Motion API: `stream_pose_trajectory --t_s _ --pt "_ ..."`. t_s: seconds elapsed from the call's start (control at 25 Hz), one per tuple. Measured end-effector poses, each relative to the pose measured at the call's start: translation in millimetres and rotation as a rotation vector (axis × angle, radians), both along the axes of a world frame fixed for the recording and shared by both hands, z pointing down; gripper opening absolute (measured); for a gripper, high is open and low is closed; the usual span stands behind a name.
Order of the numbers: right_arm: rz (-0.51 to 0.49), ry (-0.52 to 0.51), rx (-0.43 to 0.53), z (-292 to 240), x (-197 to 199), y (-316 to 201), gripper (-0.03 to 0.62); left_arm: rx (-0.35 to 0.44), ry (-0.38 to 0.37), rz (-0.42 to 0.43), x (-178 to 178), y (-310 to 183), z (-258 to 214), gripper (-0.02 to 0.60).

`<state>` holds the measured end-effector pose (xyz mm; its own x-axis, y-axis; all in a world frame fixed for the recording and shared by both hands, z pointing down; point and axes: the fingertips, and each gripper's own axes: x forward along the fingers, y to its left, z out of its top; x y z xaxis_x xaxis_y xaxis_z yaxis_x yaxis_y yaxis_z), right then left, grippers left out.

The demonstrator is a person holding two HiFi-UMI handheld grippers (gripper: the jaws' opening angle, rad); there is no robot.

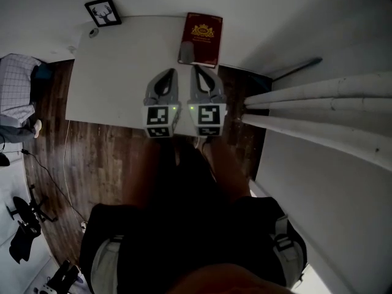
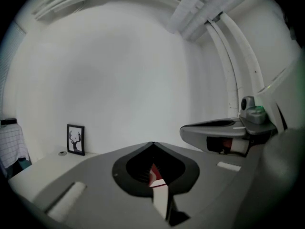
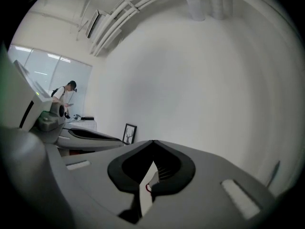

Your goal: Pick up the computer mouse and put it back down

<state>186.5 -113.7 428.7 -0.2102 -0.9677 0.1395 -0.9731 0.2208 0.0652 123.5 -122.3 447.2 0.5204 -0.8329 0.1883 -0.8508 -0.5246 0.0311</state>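
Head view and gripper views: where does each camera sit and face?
Head view: on the person's head, looking down at the table; left gripper, right gripper, body show.
Left gripper view: on that gripper, facing the wall; shut jaws, right gripper show.
Right gripper view: likewise; left gripper shows.
Shared: the deer picture.

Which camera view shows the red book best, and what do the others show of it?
The head view: nearly the whole cover of the red book lies in plain sight on the white table. The left gripper view shows only a red sliver behind its shut tool; the right gripper view shows no clear part of it.
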Motion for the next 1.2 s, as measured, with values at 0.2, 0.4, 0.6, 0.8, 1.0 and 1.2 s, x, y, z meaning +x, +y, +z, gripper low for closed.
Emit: stream_pose_trajectory --t_s 0.2,0.4,0.6,0.8,1.0,1.2 --pt "0.015 -0.04 -0.04 19 -2 -14 0.014 -0.03 -0.034 0.025 -1 -12 22 0.002" --pt "0.071 -0.076 -0.116 44 6 -26 0.014 -0.071 -0.058 0.065 -1 -32 39 0.002" --pt "0.101 -0.061 -0.155 63 11 -38 0.014 -0.117 -0.081 0.11 7 -47 62 0.002" --pt "0.12 -0.063 -0.195 75 11 -50 0.014 -0.17 -0.093 0.127 7 -61 80 0.002" --pt "0.136 -0.059 -0.224 85 9 -59 0.014 -0.216 -0.105 0.145 8 -77 93 0.002" --pt "0.157 -0.061 -0.242 92 10 -67 0.014 -0.239 -0.115 0.172 12 -89 103 0.002"
